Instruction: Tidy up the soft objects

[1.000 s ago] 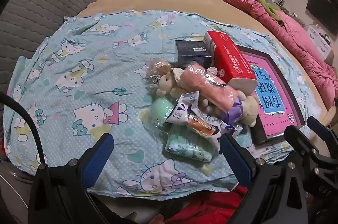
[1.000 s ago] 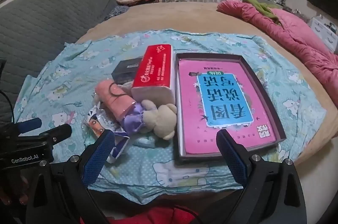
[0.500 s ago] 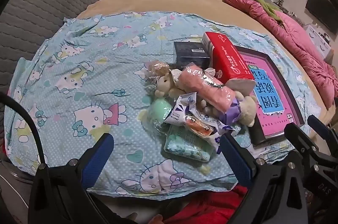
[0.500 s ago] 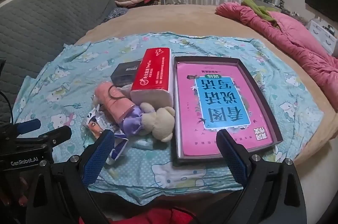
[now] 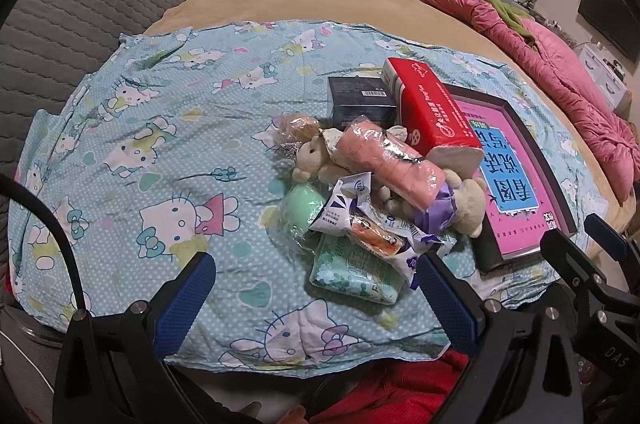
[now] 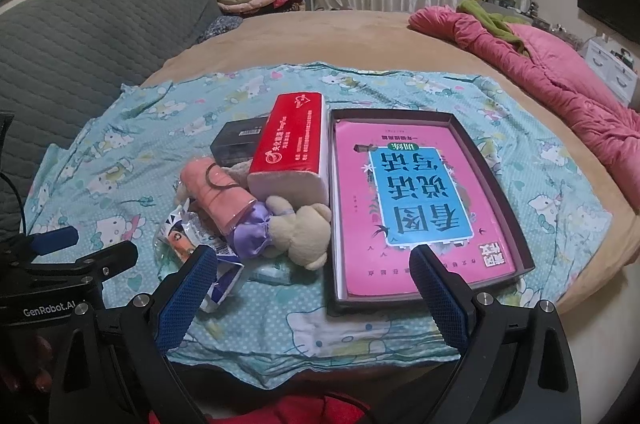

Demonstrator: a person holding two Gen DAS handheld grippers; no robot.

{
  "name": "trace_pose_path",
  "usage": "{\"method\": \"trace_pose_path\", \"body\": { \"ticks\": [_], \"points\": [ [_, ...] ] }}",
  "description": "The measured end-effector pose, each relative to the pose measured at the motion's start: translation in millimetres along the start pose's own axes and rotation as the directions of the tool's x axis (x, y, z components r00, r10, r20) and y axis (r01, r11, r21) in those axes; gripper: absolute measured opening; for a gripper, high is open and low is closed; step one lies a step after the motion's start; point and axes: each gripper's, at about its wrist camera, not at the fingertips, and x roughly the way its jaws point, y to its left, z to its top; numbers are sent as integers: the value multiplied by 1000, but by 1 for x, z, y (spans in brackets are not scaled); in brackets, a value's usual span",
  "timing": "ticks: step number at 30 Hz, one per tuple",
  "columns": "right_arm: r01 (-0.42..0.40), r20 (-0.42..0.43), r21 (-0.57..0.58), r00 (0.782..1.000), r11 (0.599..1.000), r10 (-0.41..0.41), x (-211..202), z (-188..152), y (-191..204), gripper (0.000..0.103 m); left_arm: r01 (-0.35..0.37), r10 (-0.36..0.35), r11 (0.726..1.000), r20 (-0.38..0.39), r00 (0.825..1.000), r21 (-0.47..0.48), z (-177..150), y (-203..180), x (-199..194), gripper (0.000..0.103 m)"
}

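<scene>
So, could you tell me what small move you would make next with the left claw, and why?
I would probably ease the left claw forward and down onto the green tissue pack. Both claws are open and hold nothing, and that pack lies nearest the left one at the front edge of the pile, only partly covered by the crinkled snack wrapper, so it looks easiest to lift first.

A red tissue pack (image 6: 292, 144) is lying lengthwise against the dark tray (image 6: 492, 184), which is holding a pink book (image 6: 416, 208). A pink roll (image 5: 390, 160) in clear wrap is resting tilted on a beige bear (image 6: 300, 232) in purple. A mint ball (image 5: 304, 208), green pack (image 5: 354, 274) and white sachets (image 5: 360, 220) are crowding the near side.
</scene>
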Motion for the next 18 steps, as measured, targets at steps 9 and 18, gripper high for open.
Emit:
{"method": "trace_pose_path", "body": {
  "ticks": [9,18],
  "points": [
    [-2,3,-1,1000,1000,2,0,-1,-1,97,-2,2,1000,-3,1000,1,-1,0,1,101],
    [-5,4,-1,1000,1000,5,1,-1,-1,97,0,0,1000,-5,1000,3,-1,0,2,101]
  ]
}}
